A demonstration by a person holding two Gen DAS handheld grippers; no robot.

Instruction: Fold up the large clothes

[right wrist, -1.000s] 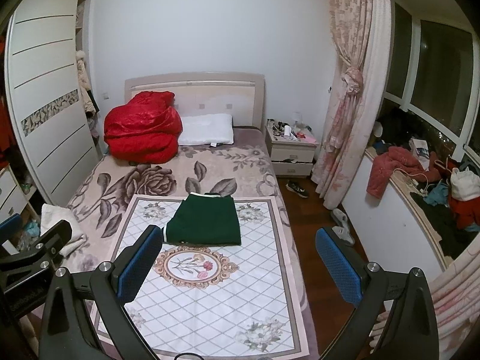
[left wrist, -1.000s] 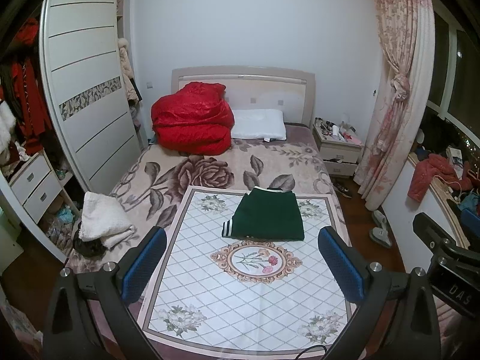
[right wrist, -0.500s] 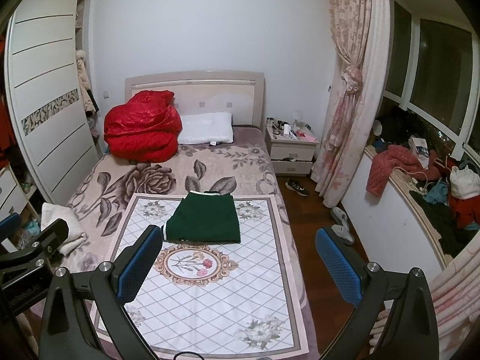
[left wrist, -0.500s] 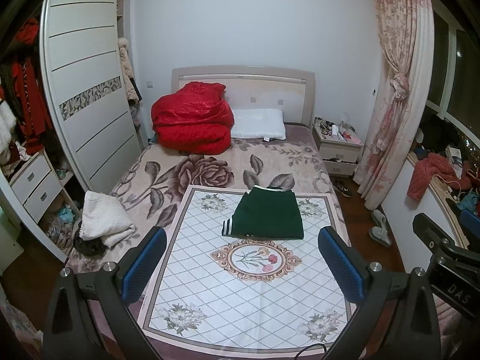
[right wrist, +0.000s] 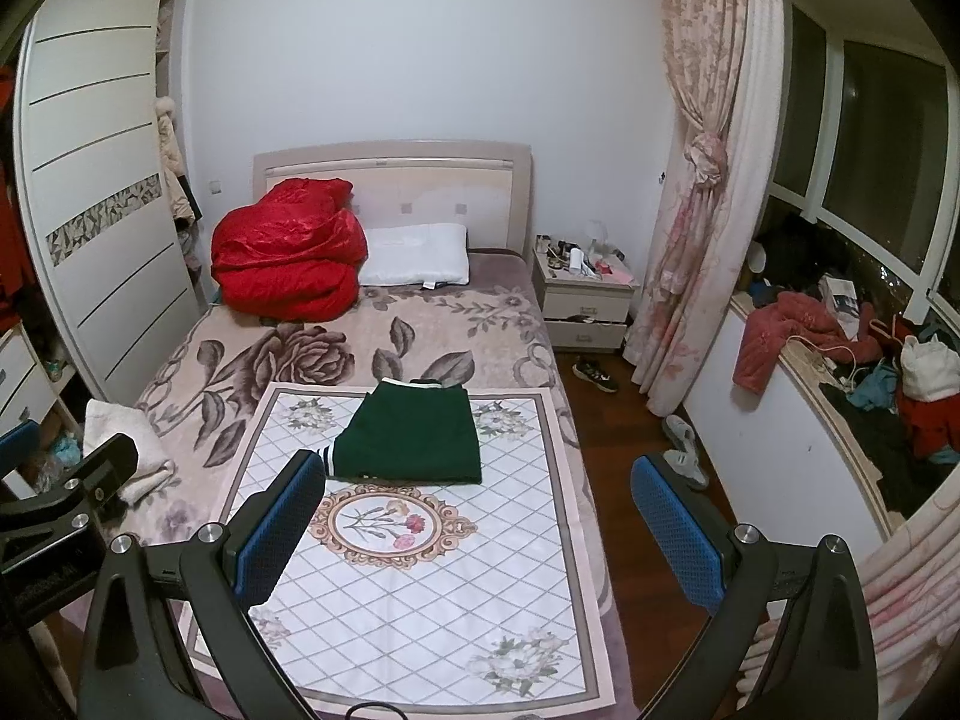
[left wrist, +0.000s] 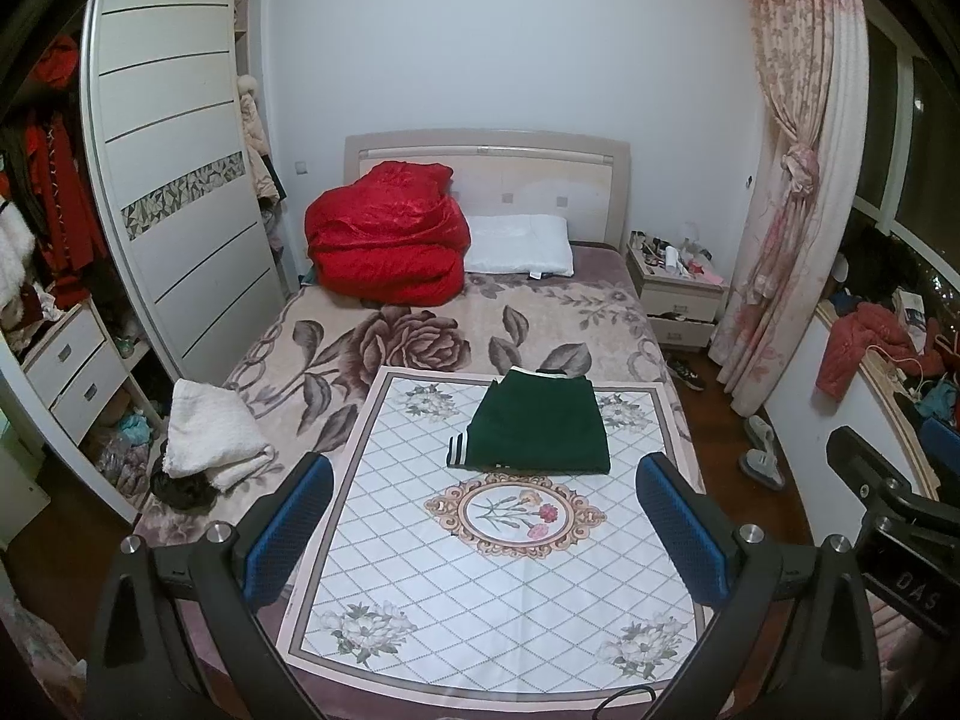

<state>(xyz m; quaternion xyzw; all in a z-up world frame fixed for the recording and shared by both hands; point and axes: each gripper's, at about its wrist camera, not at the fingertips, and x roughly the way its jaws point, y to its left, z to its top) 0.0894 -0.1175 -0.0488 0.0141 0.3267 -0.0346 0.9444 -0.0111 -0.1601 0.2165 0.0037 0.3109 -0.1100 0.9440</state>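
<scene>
Seemingly done folding green garment (left wrist: 534, 429) on bed (left wrist: 384, 336) (both hand-held grippers (left wrist: 483, 531) (right wrist: 477, 531) spread, empty), next garment needed

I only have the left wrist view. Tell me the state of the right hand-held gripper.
Observer: The right hand-held gripper is open, with nothing between its fingers.
Operator: Now report what's at the far right of the sill, past my frame edge.
Observer: A white bundle sits on the clutter on the sill.
Operator: Say what lies under it.
Observer: Red clothing, with dark clothing spread beside it.
</scene>
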